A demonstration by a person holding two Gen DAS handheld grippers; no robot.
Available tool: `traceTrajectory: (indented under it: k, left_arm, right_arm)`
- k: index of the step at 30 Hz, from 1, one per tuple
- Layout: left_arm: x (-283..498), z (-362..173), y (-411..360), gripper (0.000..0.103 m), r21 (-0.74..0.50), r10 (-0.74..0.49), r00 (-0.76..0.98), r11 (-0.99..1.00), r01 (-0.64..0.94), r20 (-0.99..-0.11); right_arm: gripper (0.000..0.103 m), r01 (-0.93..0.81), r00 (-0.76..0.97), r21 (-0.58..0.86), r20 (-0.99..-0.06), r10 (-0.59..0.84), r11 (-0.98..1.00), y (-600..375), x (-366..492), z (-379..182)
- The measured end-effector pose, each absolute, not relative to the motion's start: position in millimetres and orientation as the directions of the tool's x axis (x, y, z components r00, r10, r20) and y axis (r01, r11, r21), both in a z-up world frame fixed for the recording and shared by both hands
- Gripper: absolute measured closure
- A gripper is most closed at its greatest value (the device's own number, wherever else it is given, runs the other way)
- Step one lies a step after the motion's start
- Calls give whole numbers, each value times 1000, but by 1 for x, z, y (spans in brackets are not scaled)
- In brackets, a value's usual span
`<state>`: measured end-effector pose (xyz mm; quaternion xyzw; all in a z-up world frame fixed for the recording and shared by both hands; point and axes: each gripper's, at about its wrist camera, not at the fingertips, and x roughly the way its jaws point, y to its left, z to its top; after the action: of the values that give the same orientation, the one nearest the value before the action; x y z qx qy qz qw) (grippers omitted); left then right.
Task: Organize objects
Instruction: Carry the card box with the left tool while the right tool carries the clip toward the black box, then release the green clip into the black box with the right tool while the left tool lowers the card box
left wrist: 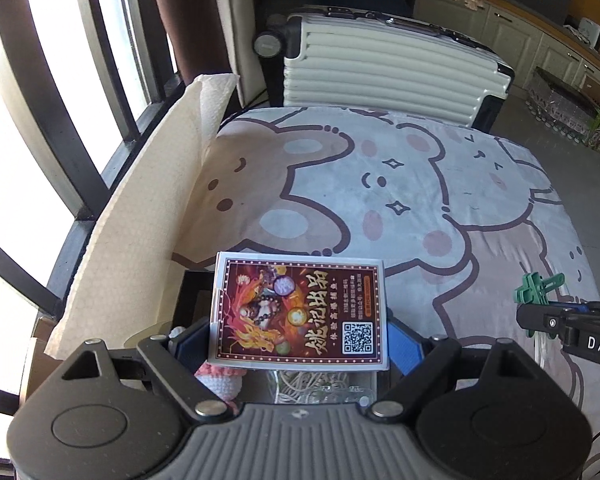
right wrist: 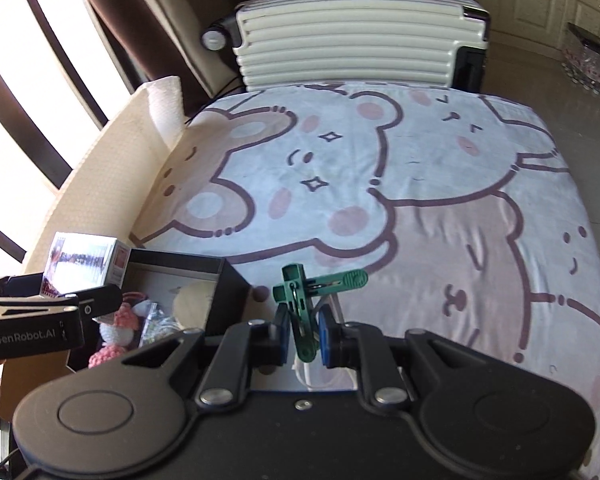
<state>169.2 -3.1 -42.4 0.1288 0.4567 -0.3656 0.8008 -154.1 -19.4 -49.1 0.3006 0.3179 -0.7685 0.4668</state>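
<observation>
My left gripper (left wrist: 298, 342) is shut on a small card box (left wrist: 300, 310) with a red-brown printed face and a QR code, held above an open black storage box (right wrist: 188, 276). The card box also shows in the right wrist view (right wrist: 82, 266). My right gripper (right wrist: 303, 334) is shut on a green plastic clip (right wrist: 308, 296), held just right of the black box, above the bear-print blanket (right wrist: 420, 184). The clip shows at the right edge of the left wrist view (left wrist: 534, 288). The black box holds a pink and white crochet toy (right wrist: 116, 332), a clear packet and a round pale item.
A cream ribbed suitcase (left wrist: 380, 68) stands beyond the blanket's far edge. A cream paper sheet (left wrist: 140, 232) lines the blanket's left side by the window bars. Cabinets and floor clutter lie at the far right.
</observation>
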Motion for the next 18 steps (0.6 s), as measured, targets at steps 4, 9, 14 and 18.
traceTrajectory:
  k: [4,9,14,18]
  left_arm:
    - [180,-44,13,14,-132,-456,328,726,675,-827]
    - [189,-46,27,14,-136,-447,340,747,651,-827]
    - [196,-47,36,14,-139,-446,347,756,640,-825]
    - [201,-47,42,14,-145,-448,354,764,629,-821]
  right_arm:
    - [88,922,-356,-191,-758,-546,-336,-26,-143,-51]
    - [88,933,-333,-183,-762,-556,-309,-35,-132,-57]
    - [88,942,-310,-170,-766,-563,-288,-43,-125,-62]
    - [88,954,-268,-132,-774,-574,-268,-50,-120,-68]
